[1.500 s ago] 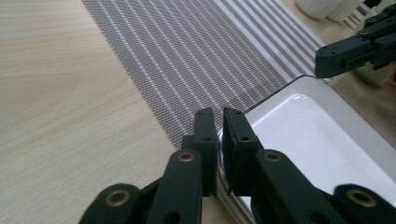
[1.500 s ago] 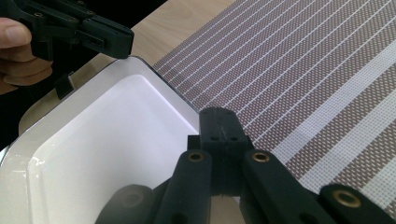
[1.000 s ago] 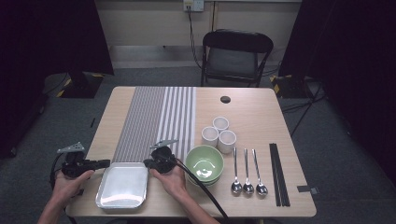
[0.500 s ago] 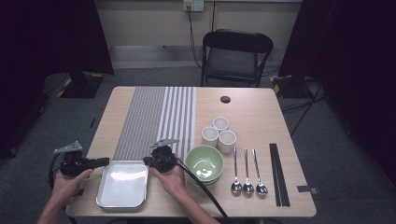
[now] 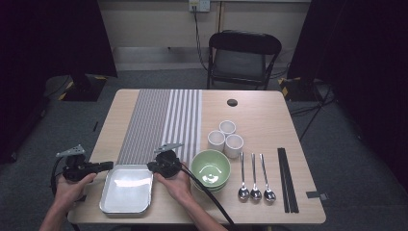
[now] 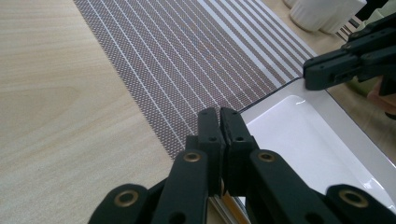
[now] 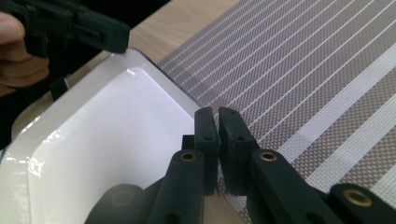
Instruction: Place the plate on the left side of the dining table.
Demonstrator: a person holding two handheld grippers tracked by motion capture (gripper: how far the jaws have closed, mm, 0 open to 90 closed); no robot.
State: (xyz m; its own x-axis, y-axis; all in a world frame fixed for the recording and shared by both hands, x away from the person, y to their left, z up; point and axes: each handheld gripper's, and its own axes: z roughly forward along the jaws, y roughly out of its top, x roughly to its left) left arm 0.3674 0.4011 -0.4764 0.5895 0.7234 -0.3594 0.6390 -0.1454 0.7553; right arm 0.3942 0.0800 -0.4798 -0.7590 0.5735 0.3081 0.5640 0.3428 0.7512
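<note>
Shiny rectangular metal tray (image 5: 126, 190), lower left: lift evenly, both grippers (image 5: 108, 166) (image 5: 150, 167) clamped on opposite far corners.

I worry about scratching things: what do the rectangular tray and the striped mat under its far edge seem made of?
The white rectangular tray looks like glazed ceramic or melamine: smooth, with bright glare. The brown-and-white striped placemat looks like woven vinyl or fabric mesh: a fine matte weave shows.
</note>
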